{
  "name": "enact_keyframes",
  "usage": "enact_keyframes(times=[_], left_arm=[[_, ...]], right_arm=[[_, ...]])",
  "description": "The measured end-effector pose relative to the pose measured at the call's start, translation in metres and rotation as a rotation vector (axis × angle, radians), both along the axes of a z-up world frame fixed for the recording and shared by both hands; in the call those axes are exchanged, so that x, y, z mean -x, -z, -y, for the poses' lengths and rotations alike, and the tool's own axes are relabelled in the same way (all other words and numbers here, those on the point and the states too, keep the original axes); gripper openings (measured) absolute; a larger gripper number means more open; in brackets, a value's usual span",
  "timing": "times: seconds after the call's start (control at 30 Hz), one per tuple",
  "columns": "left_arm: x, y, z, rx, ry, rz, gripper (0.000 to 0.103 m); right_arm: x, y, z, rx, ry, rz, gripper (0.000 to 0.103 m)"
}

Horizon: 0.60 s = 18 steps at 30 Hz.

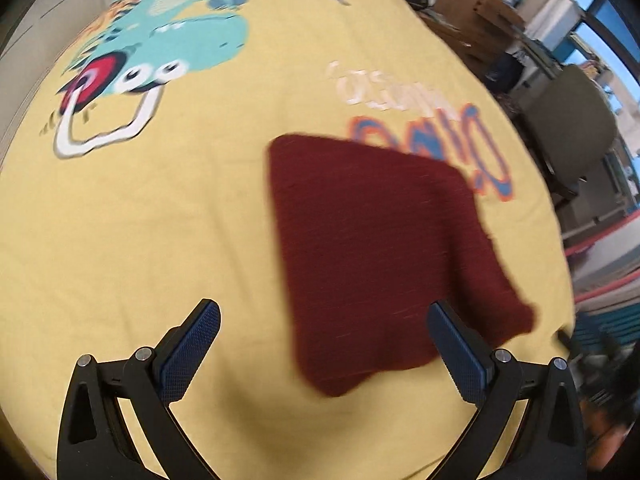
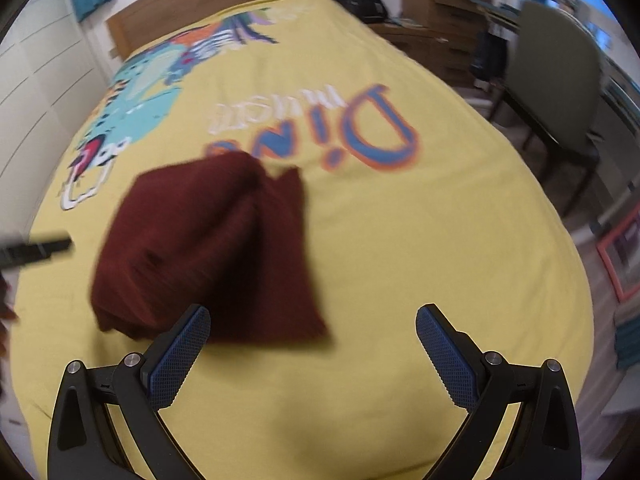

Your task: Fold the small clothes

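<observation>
The left gripper (image 1: 324, 316) stands with its jaws spread wide and nothing between the blue pads (image 1: 192, 352); it hangs clear above the yellow bedspread (image 1: 160, 240), pointing steeply down. The right gripper (image 2: 314, 320) is likewise wide apart and holds nothing. The folded dark red garment (image 1: 380, 260) lies flat on the bedspread, occupying the centre right of the left wrist view, with its near edge just beyond the right-hand finger; that finger overlaps the cloth in the picture, but contact cannot be confirmed. In the right wrist view the same garment (image 2: 208, 248) sits left of centre, its lower edge partly hidden behind the left-hand finger, and a raised fold runs along its upper part. Both frames are blurred, so the exact fold lines cannot be read. The bedspread carries a teal dinosaur print (image 1: 172, 40) in the upper left of the left wrist view and blue and orange lettering (image 2: 360, 136) above the garment in the right wrist view. A wooden headboard (image 2: 224, 4) runs along the top, and a grey chair (image 2: 560, 80) stands at the upper right, off the bed.
</observation>
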<state>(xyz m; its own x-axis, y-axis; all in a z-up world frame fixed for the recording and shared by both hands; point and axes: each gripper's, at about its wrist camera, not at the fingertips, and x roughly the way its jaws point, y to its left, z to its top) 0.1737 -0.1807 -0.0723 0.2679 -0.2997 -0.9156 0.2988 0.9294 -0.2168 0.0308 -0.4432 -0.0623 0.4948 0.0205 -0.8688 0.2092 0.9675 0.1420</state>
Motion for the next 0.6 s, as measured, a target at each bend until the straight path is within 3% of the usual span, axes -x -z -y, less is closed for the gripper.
enact_keyframes(times=[0.07, 0.2, 0.33, 0.47, 0.6], left_arm=[[0.003, 0.010, -0.016, 0.004, -0.022, -0.011, 0.102], [0.008, 0.029, -0.044, 0.028, -0.068, -0.058, 0.102], [0.012, 0.038, -0.053, 0.039, -0.075, -0.074, 0.102], [0.013, 0.039, -0.053, 0.039, -0.063, -0.071, 0.102], [0.017, 0.042, -0.052, 0.043, -0.047, -0.071, 0.102]], right_arm=[[-0.025, -0.008, -0.015, -0.009, -0.041, -0.014, 0.099], [-0.073, -0.009, -0.046, -0.028, -0.125, -0.073, 0.076], [-0.104, 0.008, -0.067, -0.098, -0.179, -0.155, 0.072], [-0.116, 0.035, -0.081, -0.131, -0.207, -0.243, 0.065], [-0.113, 0.057, -0.078, -0.166, -0.193, -0.295, 0.044]])
